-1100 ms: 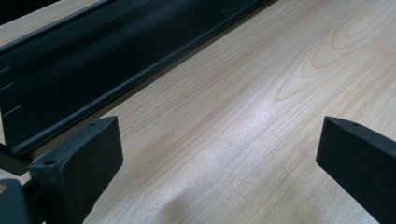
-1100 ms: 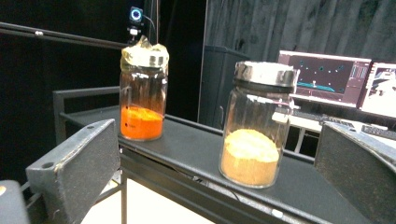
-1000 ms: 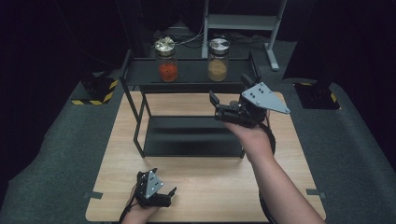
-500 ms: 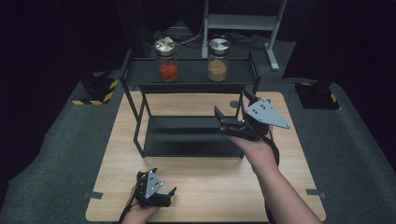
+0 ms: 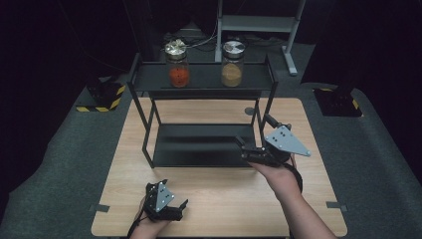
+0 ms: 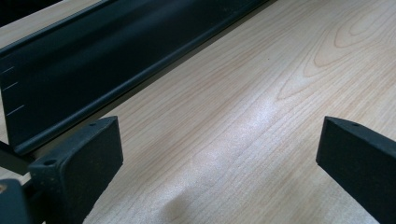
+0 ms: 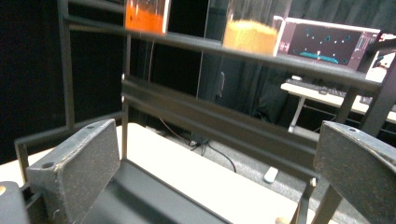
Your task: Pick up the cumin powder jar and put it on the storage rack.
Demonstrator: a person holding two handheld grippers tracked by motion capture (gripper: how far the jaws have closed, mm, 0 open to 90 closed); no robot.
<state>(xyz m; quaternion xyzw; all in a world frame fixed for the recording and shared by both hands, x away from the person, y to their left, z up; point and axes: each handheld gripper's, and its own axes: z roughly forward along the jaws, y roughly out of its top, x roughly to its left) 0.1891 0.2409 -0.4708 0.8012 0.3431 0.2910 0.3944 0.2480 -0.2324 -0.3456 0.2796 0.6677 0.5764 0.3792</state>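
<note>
While I look down from the high view, my right gripper [image 5: 247, 151] hangs at the front right corner of the black rack [image 5: 201, 79], its jaws parted and empty, just beside the rack's right front leg and over the near lip of the lower shelf [image 5: 199, 144]. Up and well beyond it, on the top shelf, stand the jar of orange-red filling [image 5: 177, 64] and the jar of yellow-tan filling [image 5: 232, 63], side by side and apart. My left gripper [image 5: 178, 207] sits low at the near edge of the bench [image 5: 219, 199], well clear of the rack, with bare wood between it and my right hand [image 5: 278, 175].

Through the left gripper view, my jaws stand wide with nothing between them; open bench [image 6: 243, 112] lies ahead, and the rack's lower shelf edge [image 6: 93, 79] runs off to the upper left of the jaws.

Through the right gripper view, the jaws are spread wide and hold nothing. Straight ahead is the gap between the lower shelf [image 7: 154, 200] and the top shelf rail [image 7: 261, 53]; the orange-red jar [image 7: 144, 14] sits above my left jaw, the yellow-tan jar [image 7: 252, 32] above the middle.
</note>
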